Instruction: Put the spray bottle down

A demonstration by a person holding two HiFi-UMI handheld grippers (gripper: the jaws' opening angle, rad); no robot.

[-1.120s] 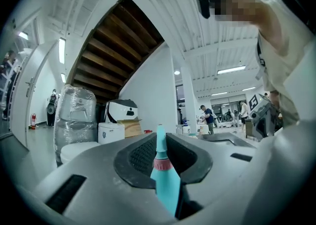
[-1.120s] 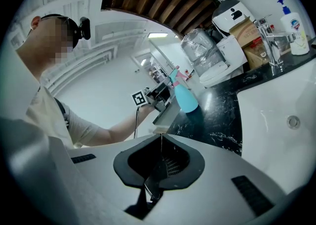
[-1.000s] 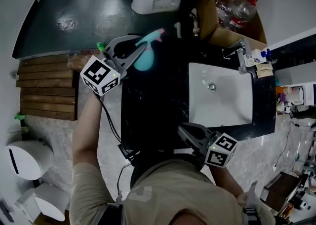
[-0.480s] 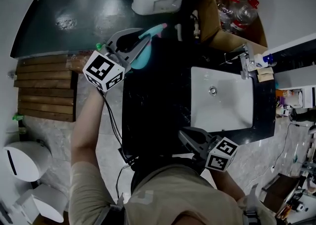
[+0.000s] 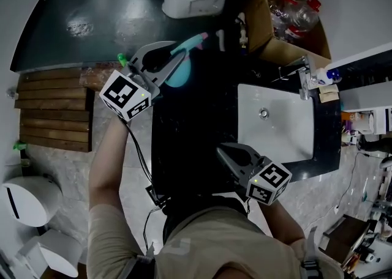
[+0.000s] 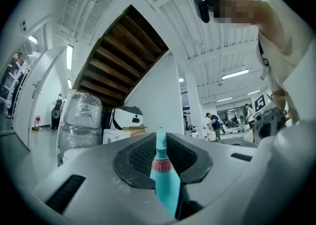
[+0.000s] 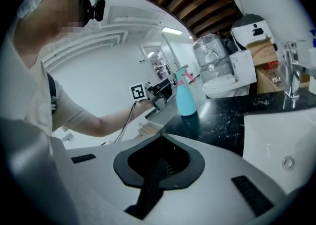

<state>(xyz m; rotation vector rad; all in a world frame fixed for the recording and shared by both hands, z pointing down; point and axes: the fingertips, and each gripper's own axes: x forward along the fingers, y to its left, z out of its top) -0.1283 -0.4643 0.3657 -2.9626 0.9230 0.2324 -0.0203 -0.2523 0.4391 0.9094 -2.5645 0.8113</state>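
The left gripper (image 5: 174,62) clamped the bottle (image 5: 179,76) upright at the surface's (image 5: 196,119) far left corner. Its base looked seated: fingers should part slowly, then retreat level. The right gripper's (image 5: 228,153) fingers were together, empty.

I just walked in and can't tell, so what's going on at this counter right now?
A person holds a tool in each hand at a black counter with a white sink. The left tool is clamped on a teal spray bottle, which stands upright at the counter's far left corner, its base seemingly down on the surface. The right tool is shut and empty, near the counter's front edge.
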